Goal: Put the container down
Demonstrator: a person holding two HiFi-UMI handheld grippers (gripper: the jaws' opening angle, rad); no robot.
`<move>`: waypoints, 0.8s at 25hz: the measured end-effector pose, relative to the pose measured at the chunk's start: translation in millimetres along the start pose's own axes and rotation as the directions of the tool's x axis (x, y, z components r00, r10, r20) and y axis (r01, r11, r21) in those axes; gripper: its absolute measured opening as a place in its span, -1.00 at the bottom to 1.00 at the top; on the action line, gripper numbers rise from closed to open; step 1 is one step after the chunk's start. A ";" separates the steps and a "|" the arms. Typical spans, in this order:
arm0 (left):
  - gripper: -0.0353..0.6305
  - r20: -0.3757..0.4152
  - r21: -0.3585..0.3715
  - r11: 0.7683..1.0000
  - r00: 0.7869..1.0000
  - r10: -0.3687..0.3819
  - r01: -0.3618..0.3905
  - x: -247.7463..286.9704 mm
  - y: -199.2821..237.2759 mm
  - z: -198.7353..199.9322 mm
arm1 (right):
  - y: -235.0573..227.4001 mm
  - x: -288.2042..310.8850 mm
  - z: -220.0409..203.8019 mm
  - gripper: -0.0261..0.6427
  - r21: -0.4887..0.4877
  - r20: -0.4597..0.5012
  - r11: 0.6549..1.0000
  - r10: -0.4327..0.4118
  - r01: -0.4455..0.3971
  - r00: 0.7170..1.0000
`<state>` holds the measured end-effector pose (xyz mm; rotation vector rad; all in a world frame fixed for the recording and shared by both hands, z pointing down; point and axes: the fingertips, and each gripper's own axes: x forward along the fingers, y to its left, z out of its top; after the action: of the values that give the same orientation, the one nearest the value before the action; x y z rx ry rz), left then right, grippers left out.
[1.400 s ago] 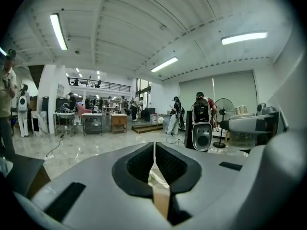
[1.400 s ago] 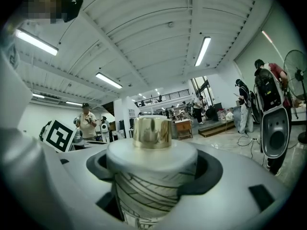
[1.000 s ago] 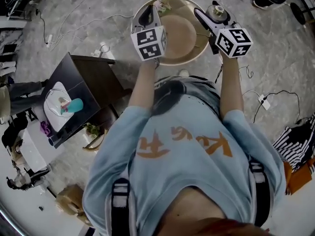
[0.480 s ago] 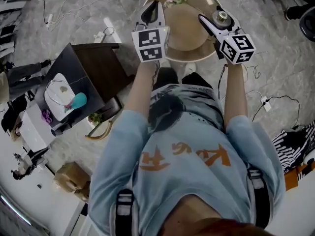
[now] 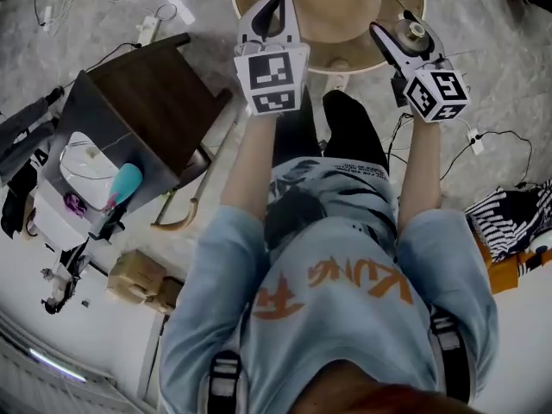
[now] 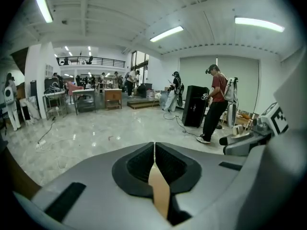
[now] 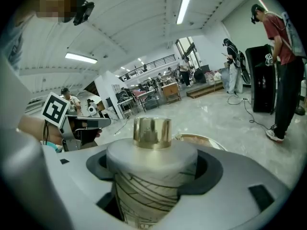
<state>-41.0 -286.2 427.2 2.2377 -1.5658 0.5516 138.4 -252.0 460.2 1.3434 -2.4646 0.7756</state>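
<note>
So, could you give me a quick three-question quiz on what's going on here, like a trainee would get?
1. Multiple choice: the cap of the container in the right tool is A) gold, B) red, C) black.
2. True or false: the left tool is gripping a second container.
3. Fill in: the tan table ahead of the person is ____ in shape.

Key: 1 A. 2 False, its jaws are shut on nothing. 3 Round.

Steep overhead, two low; table [image 5: 345, 15] shared
</note>
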 end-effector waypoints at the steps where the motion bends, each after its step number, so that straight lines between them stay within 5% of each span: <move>1: -0.79 -0.009 -0.006 1.000 1.000 -0.008 0.008 4.0 0.7 -8.7 | -0.5 3.0 -12.1 0.16 0.011 -0.012 1.000 -0.006 0.006 1.000; 20: -0.79 -0.138 -0.051 0.996 0.987 -0.082 0.076 98.6 6.2 -177.9 | -15.4 99.1 -171.8 0.16 -0.043 -0.190 0.998 0.041 -0.050 0.981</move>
<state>-36.1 -279.6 630.6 2.1668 -1.4007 0.6289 87.7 -234.7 651.8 1.1436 -2.3568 0.8095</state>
